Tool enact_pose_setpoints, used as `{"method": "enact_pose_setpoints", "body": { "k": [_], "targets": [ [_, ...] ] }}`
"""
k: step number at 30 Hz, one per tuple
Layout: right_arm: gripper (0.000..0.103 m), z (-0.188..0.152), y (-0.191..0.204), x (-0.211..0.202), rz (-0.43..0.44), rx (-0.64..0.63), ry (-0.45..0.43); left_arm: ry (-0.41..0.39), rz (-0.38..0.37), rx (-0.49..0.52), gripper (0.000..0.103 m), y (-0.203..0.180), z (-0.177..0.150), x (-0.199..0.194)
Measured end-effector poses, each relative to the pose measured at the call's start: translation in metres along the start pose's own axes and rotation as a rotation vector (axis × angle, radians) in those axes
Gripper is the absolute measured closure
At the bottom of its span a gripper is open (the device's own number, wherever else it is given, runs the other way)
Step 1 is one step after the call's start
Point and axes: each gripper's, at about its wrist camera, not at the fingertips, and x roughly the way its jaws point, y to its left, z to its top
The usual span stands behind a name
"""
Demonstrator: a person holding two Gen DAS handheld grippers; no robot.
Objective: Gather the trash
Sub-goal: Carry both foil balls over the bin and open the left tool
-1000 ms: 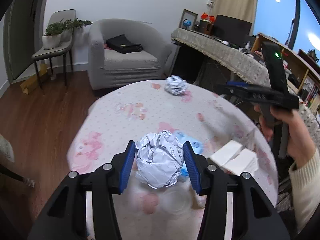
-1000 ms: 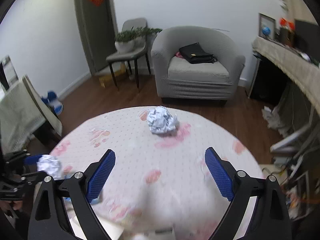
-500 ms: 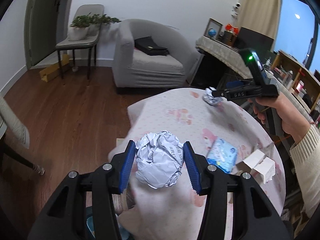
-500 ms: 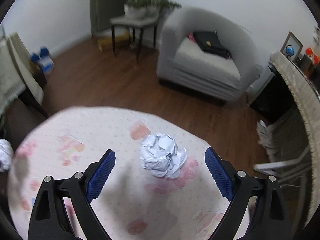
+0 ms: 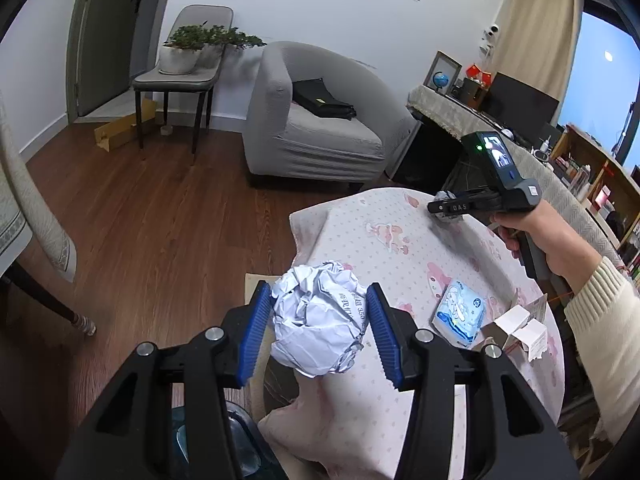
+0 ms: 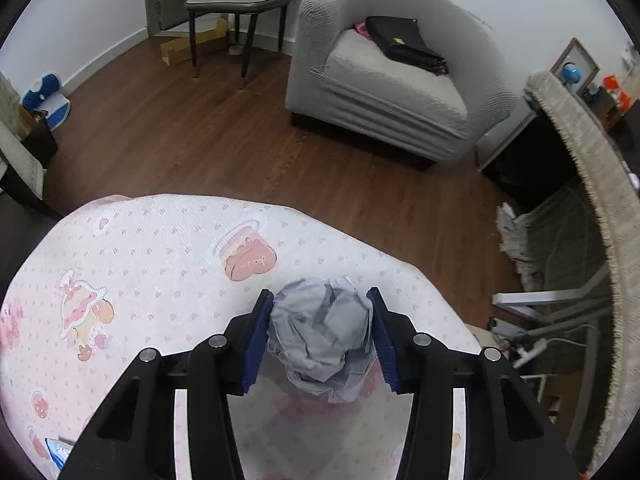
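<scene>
A: Trash is held at both ends of the job. A crumpled paper ball (image 5: 318,322) is clamped between the blue pads of the left gripper (image 5: 318,330), which is closed only as far as the ball's width allows.

B: And where is it carried now?

A: Past the near edge of the round table (image 5: 404,216), over the wooden floor (image 5: 160,216); a second ago it was still above the tablecloth. A dark bin-like rim is glimpsed below the gripper (too little is shown to be sure).

B: What of the other side?

A: The right gripper (image 6: 320,334) has been brought down and closed around the second paper ball (image 6: 320,340), at the table's far edge, towards the grey armchair (image 6: 396,80). Half a second ago its fingers were wide apart, short of the ball. The pads look pressed against both sides, though a lift has not yet been made.

B: So what is left?

A: A blue packet (image 5: 460,316) and white paper scraps (image 5: 516,328) are still lying on the table, near its right edge. Two pieces are judged secured, with dropping off to follow.
</scene>
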Motion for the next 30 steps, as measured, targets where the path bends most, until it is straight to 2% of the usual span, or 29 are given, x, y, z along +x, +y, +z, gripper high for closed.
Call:
{"method": "enact_pose_setpoints", "body": {
  "k": [10,17,19,24,30],
  "targets": [
    [0.056,-0.020,0.050,-0.048,0.043,-0.027,-0.064,-0.012,0.014,-0.004,0.051,0.001,-0.018,-0.025],
    [0.056,-0.048,0.097,-0.095,0.133,-0.037,-0.153,-0.024,0.068,-0.003,0.051,0.010,-0.041,-0.050],
    [0.056,-0.057,0.113,-0.109,0.160,-0.044,-0.179,0.001,0.112,0.000,0.051,0.017,-0.051,-0.052],
    [0.056,-0.077,0.149,-0.133,0.241,-0.049,-0.226,0.018,0.155,0.023,0.051,0.028,-0.071,-0.064],
    [0.056,-0.101,0.197,-0.153,0.326,-0.052,-0.260,0.002,0.172,0.010,0.051,0.038,-0.084,-0.082]
  ]
}}
